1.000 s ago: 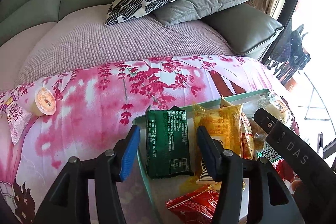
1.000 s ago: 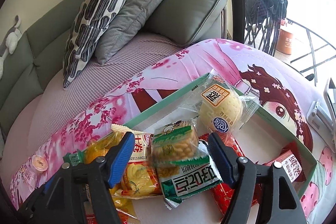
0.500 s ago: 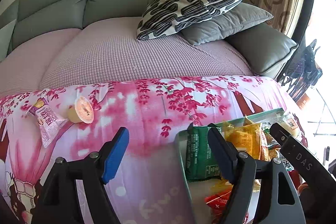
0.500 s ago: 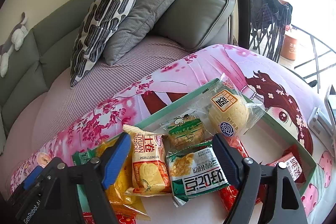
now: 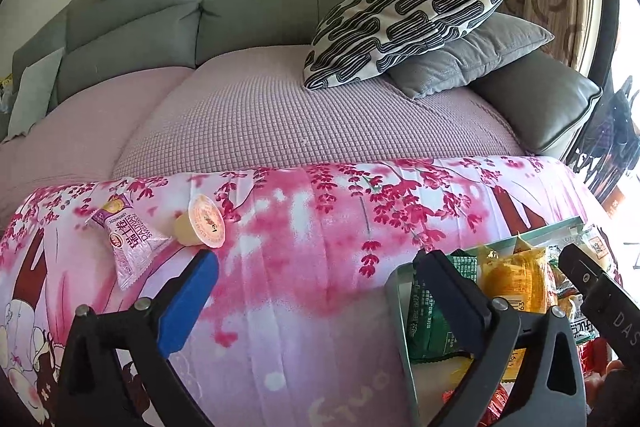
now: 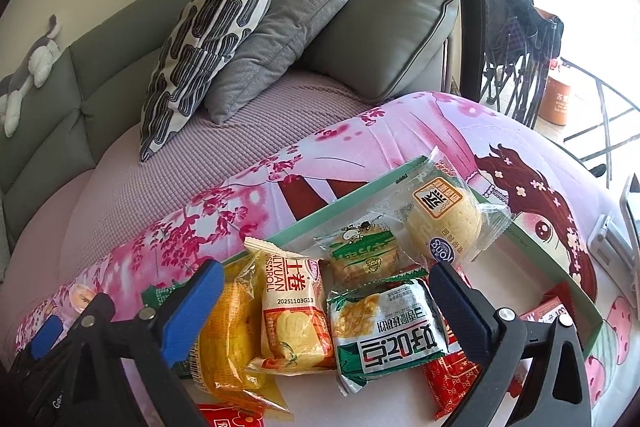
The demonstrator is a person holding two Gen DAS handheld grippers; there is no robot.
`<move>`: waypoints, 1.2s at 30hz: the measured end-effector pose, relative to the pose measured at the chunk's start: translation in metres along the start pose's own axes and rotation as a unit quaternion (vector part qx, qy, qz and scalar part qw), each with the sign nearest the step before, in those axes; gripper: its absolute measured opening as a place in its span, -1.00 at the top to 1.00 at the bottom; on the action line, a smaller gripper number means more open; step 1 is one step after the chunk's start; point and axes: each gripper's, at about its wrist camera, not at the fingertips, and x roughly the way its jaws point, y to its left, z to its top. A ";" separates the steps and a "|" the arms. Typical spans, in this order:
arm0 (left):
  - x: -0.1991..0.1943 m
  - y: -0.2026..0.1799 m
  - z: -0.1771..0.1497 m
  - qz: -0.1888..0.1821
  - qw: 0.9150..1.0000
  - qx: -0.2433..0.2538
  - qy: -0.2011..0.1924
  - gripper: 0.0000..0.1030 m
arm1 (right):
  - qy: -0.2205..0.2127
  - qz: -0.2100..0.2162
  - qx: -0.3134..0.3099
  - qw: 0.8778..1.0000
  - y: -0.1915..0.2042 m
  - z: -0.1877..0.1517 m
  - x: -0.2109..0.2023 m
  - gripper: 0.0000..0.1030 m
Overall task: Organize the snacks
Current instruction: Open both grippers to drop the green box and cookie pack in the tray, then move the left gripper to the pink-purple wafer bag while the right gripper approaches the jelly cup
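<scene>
- A pale purple packet [image 5: 130, 241] and a jelly cup [image 5: 202, 227] on its side, foil lid toward the camera, lie touching on the pink cloth [image 5: 312, 227] at mid-left of the left wrist view.
- The green-rimmed box [image 6: 320, 217] fills the lower middle of the right wrist view — inside it, a yellow bag [image 6: 230, 339], an orange-and-white roll [image 6: 294, 311], a green-and-white biscuit pack [image 6: 388, 331], a small green pack [image 6: 362, 253], a round bun [image 6: 444, 223] in clear wrap against the far rim, and red packets [image 6: 452, 383] underneath.
- In the left wrist view the box [image 5: 396, 291] sits at lower right with a dark green pack [image 5: 430, 315] at its near end.
- Left gripper [image 5: 316, 303] is spread wide with nothing held, hovering over the cloth; its right finger overlaps the box corner.
- Right gripper [image 6: 324, 307] is likewise spread and holding nothing — poised above the roll and biscuit pack.
</scene>
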 end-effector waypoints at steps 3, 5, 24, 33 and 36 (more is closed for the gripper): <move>0.001 0.003 0.000 0.002 1.000 -0.006 0.001 -0.99 | 0.002 0.006 -0.006 1.000 0.004 -0.001 0.000 -1.00; 0.001 0.006 0.000 0.000 1.000 -0.005 0.003 -0.99 | 0.004 0.011 -0.013 1.000 0.008 -0.001 0.000 -1.00; -0.026 0.127 -0.005 0.149 0.982 -0.117 -0.019 -0.99 | -0.004 0.102 -0.099 0.990 0.081 -0.016 -0.027 -1.00; -0.026 0.157 -0.013 0.161 0.974 -0.157 -0.011 -0.99 | 0.006 0.150 -0.153 0.977 0.123 -0.037 -0.027 -1.00; -0.024 0.162 -0.015 0.158 0.974 -0.164 -0.008 -0.99 | 0.008 0.146 -0.166 0.975 0.130 -0.042 -0.025 -1.00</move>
